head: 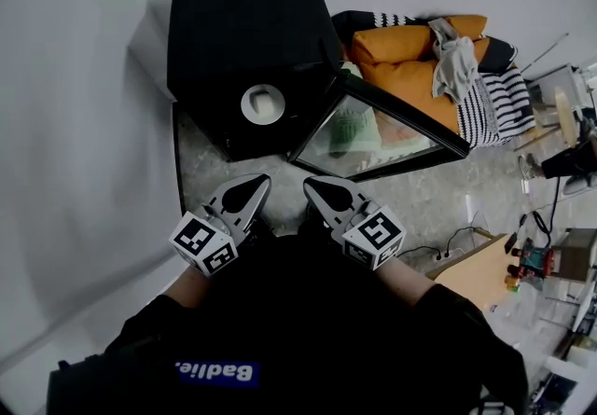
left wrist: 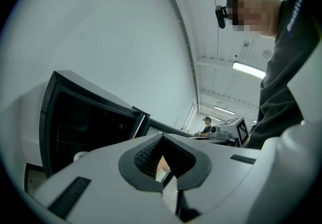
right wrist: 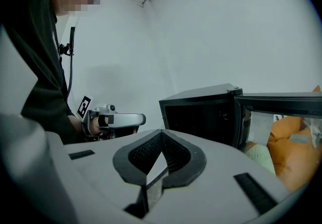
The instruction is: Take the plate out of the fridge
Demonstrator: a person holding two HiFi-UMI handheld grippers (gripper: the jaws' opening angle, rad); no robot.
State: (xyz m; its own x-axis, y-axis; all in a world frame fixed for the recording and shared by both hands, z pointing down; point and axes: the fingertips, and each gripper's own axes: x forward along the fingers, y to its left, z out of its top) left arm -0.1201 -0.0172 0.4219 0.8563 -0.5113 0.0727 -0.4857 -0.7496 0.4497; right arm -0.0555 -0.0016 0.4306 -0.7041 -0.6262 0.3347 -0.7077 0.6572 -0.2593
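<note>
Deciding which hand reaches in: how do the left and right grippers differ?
The left gripper sits before the fridge opening with the plate; the right gripper sits before the open door. The left gripper angles rightward in the head view, the right gripper leftward. Both have jaws shut and empty.

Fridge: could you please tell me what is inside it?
A white plate sits near the open front of the fridge; the rest is dark and covered by its top.

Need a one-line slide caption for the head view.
Left tongs and right tongs, both shut and empty, poised before the open fridge with the white plate inside.
</note>
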